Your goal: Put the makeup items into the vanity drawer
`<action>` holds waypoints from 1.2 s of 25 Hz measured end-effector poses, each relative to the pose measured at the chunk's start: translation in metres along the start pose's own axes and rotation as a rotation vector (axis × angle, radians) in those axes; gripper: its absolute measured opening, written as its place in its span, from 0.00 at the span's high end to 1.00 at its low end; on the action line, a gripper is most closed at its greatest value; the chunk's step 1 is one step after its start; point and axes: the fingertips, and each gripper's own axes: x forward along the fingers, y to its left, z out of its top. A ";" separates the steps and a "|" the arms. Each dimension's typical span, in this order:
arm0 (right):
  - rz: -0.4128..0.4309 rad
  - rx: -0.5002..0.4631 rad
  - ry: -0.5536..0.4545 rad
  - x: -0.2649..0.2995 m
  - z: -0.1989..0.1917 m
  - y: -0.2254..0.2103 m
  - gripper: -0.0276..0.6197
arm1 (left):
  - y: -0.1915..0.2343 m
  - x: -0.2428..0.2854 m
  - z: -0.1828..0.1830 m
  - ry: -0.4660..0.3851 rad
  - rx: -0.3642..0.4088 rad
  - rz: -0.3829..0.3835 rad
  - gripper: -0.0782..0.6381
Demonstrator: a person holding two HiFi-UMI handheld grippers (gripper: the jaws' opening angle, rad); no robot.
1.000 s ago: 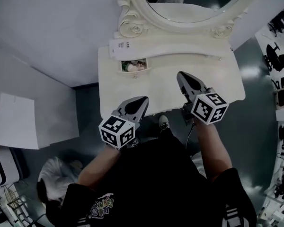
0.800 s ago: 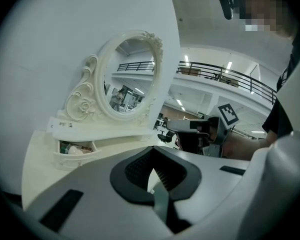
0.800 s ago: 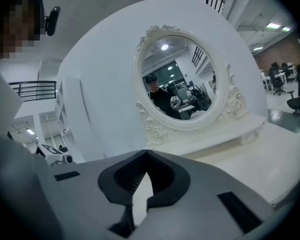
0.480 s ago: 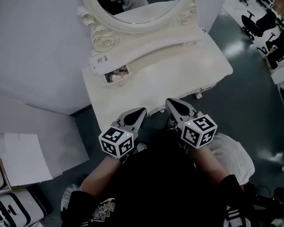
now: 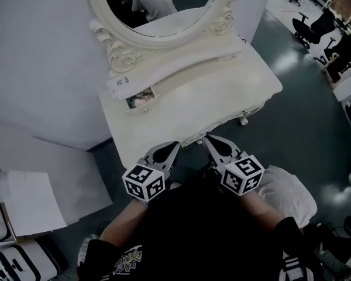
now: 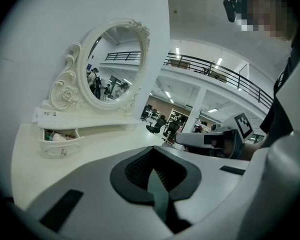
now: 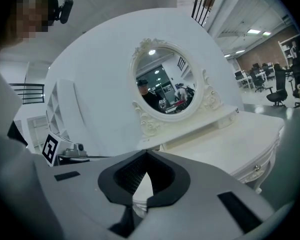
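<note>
1. Makeup items point(image 6: 55, 135) lie inside the vanity drawer point(image 6: 60, 145), which stands pulled out at the left end of the shelf below the oval mirror point(image 6: 115, 64). The left gripper view shows them from the side as a few small pieces, too small to tell apart.
2. From above, the head view shows the same drawer, with a white label point(image 5: 118, 84) just beside it on the shelf.
3. The right gripper view misses the drawer. It shows the mirror, the shelf, and the table's right front corner with a round knob point(image 7: 256, 167).
4. The left gripper point(image 5: 171, 150) has its jaws pressed together with nothing between them. The right gripper point(image 5: 210, 142) is likewise closed and empty. In the head view both hang side by side at the table's front edge, well apart from the drawer, pointing towards the mirror.
5. Each gripper view catches the other tool. The right gripper's marker cube point(image 6: 243, 125) shows in the left gripper view, and the left one's cube point(image 7: 50, 148) in the right gripper view.
6. The cream tabletop point(image 5: 222, 98) stands against a white wall point(image 5: 41, 69) on a dark, glossy floor point(image 5: 304, 110).
7. Office chairs point(image 5: 316, 25) stand beyond the table, white boards point(image 5: 32, 201) lie to the left, and a white cushion point(image 5: 289, 192) sits beside the person. Only the left gripper view shows a railing point(image 6: 215, 69) high up.
</note>
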 end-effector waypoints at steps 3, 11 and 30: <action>0.026 -0.001 0.006 0.002 0.002 0.004 0.91 | 0.000 -0.002 0.006 -0.013 0.002 0.017 0.89; 0.062 -0.018 0.013 0.002 0.001 0.010 0.91 | -0.002 -0.006 0.006 -0.026 0.009 0.040 0.89; 0.096 0.004 0.054 -0.002 -0.023 0.033 0.91 | -0.011 -0.029 -0.013 -0.018 -0.019 0.049 0.89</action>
